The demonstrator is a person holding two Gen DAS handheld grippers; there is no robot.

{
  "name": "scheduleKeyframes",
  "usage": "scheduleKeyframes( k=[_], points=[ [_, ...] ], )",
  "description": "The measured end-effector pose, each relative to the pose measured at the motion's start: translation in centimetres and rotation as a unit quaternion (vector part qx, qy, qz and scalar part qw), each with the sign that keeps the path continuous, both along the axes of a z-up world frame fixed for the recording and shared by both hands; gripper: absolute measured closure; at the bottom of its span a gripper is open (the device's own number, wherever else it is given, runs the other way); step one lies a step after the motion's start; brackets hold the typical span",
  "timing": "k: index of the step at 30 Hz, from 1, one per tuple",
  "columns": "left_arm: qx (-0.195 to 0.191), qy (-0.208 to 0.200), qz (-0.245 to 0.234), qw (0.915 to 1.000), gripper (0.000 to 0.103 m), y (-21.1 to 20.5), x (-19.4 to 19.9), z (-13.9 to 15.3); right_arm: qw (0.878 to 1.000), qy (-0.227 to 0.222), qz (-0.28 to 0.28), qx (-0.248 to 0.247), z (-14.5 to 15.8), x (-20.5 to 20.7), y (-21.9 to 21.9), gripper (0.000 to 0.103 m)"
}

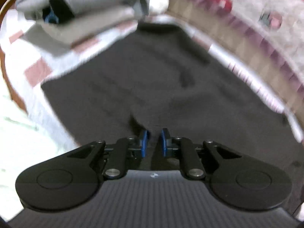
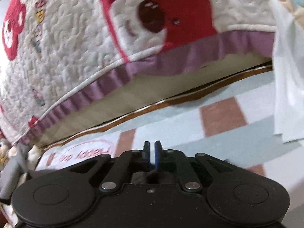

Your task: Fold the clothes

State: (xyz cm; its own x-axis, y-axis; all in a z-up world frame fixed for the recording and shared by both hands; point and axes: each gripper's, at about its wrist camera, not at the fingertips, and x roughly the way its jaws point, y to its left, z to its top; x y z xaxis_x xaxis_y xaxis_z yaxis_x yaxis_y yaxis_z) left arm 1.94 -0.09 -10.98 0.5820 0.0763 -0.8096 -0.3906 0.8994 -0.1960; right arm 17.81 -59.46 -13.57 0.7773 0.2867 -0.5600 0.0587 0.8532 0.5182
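Note:
A dark grey garment (image 1: 144, 79) lies spread on a checked white-and-pink sheet (image 1: 36, 72). My left gripper (image 1: 153, 133) is shut on a fold of the garment's near edge, cloth bunched between its blue pads. In the left wrist view the right gripper (image 1: 51, 13) shows at the upper left, wrapped in grey cloth. In the right wrist view my right gripper (image 2: 152, 146) has its blue pads nearly together, with dark cloth (image 2: 152, 176) seen in the gap behind them, above the checked sheet (image 2: 218, 114).
A quilted white blanket with red bear prints and a purple frill (image 2: 133, 38) rises behind the sheet; it also shows in the left wrist view (image 1: 256, 19). A white cloth (image 2: 286, 76) hangs at the right. A brown wooden edge (image 2: 171, 98) runs under the blanket.

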Motion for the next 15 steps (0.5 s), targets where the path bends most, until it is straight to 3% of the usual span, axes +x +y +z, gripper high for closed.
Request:
scheduleKeyframes(
  k=[2,3,5,8,9,12,15],
  points=[
    [0.017,0.022,-0.014,0.9995,0.084,-0.6,0.2,-0.5,1.0,0.006,0.029,0.002,0.7,0.1,1.5,0.09],
    [0.027,0.019,-0.022,0.9992,0.075,-0.9,0.4,-0.2,0.999,0.011,0.041,0.008,0.9,0.1,2.2,0.084],
    [0.037,0.0,-0.031,0.9988,0.067,-1.3,1.0,0.5,0.998,0.03,0.05,0.032,0.9,-0.2,3.5,0.068],
    [0.059,-0.027,-0.052,0.9965,0.059,-1.9,1.7,1.1,0.993,0.074,0.063,0.068,0.4,-0.6,5.2,0.061],
    [0.072,-0.032,-0.062,0.995,0.056,-2.2,2.1,1.2,0.99,0.096,0.07,0.07,0.3,-1.0,5.8,0.053],
    [0.094,-0.041,-0.098,0.9899,0.055,-3.2,3.7,1.4,0.981,0.171,0.08,0.046,0.0,-3.4,7.8,0.037],
    [0.087,-0.038,-0.142,0.9854,0.055,-4.2,5.8,1.5,0.981,0.169,0.085,0.034,-1.1,-6.9,9.2,0.033]
  ],
)
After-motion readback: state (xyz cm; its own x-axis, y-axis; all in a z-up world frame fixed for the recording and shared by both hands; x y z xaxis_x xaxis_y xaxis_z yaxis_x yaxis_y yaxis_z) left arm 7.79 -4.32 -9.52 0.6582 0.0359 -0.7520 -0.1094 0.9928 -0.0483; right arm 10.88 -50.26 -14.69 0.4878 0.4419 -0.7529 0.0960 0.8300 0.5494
